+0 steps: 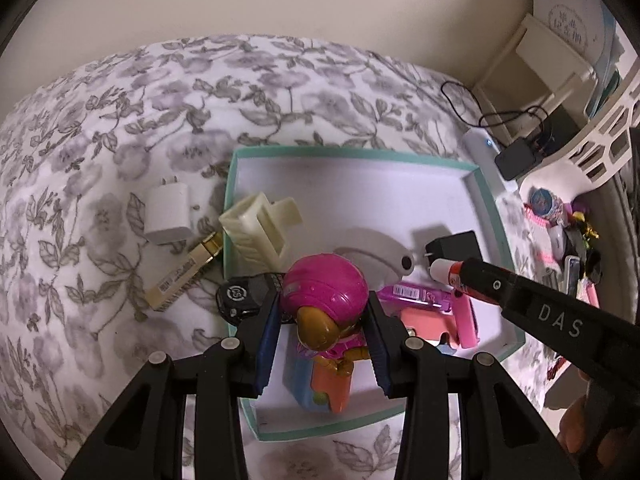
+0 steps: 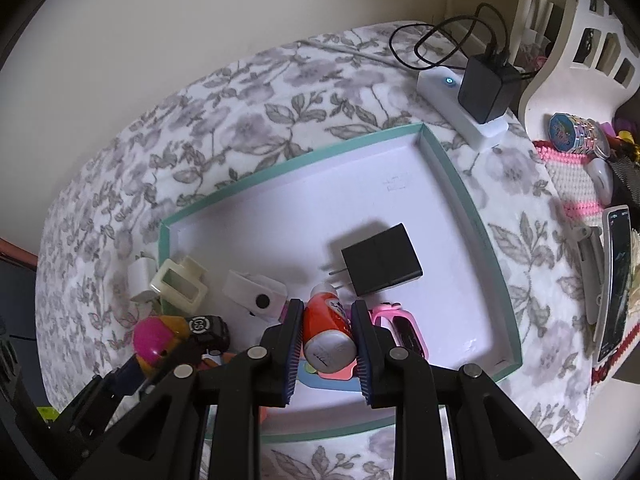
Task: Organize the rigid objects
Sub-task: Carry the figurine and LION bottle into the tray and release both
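Toy figure (image 1: 324,300) with a magenta helmet, clamped between the blue pads of the left gripper (image 1: 323,320) above the near-left part of the tray (image 1: 486,184); its lower body is partly hidden by the gripper, and what it stands on, an orange and blue piece, is only partly seen. Glue stick (image 2: 329,334), orange with a white cap, held between the closed-in pads of the right gripper (image 2: 326,344) over the tray's near edge; its label is too blurred to read. In the left wrist view the same stick (image 1: 450,272) shows only its cap end beyond the right gripper (image 1: 468,280), whose body crosses the frame from the right.

Inside the teal-rimmed tray: a black charger (image 2: 382,265) lying flat with prongs toward the left, a white holder (image 2: 256,294) with a dark round spot, and a pink clip (image 2: 400,326) partly covered by the right gripper. A clear purple pen (image 1: 416,294) lies behind the toy, its ends hidden. A cream ribbed block (image 1: 260,232) leans over the tray's left rim. A black round-faced item (image 1: 236,300), partly hidden by the left gripper, sits at that rim; whether inside or outside cannot be told.

Outside the tray, on the floral cloth (image 1: 120,120): a white plug (image 1: 168,214) and a beige stick (image 1: 184,272). A white power strip (image 2: 460,108) with a black adapter (image 2: 486,92) lies beyond the far right corner. Small items at the right edge are cut off and indistinct.
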`<state>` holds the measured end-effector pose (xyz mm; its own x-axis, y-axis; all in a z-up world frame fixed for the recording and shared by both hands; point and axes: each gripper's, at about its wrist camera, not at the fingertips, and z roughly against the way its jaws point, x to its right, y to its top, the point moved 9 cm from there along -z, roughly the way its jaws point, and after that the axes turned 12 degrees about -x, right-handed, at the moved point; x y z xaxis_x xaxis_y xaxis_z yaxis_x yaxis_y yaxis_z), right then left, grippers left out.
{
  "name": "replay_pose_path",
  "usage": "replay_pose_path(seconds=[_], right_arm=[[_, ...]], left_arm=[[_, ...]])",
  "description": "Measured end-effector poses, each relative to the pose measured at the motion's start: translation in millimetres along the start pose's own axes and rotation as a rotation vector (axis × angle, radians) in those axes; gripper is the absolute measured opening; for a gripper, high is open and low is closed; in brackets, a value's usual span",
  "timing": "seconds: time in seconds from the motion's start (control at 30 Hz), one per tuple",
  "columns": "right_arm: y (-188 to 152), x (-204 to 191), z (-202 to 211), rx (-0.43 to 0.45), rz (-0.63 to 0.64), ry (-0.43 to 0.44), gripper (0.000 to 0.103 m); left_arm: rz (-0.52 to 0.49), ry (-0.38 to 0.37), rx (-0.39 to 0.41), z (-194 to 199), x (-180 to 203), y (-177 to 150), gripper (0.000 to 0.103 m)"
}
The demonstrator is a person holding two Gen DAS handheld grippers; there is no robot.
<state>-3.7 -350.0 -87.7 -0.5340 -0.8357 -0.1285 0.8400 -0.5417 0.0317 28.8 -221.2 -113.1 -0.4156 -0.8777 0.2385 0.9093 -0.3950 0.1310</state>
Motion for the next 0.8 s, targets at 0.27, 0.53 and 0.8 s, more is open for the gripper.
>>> replay_pose_path(seconds=[0.27, 0.53, 0.8], right_arm=[[0.1, 2.1, -9.1, -0.028, 0.001, -0.02, 0.026], [0.2, 4.3, -13.1, -0.043, -0.005, -0.035, 0.026], [2.1, 7.5, -6.7, -0.025, -0.024, -0.044, 0.027]], left_arm=[[0.0, 0.006, -0.01, -3.1, -1.5, 0.5, 0.042], [0.018, -0.004, 0.002, 2.8, -6.3, 3.8, 0.043], [0.06, 0.012, 0.044, 15.9, -20.5, 11.0, 0.054]])
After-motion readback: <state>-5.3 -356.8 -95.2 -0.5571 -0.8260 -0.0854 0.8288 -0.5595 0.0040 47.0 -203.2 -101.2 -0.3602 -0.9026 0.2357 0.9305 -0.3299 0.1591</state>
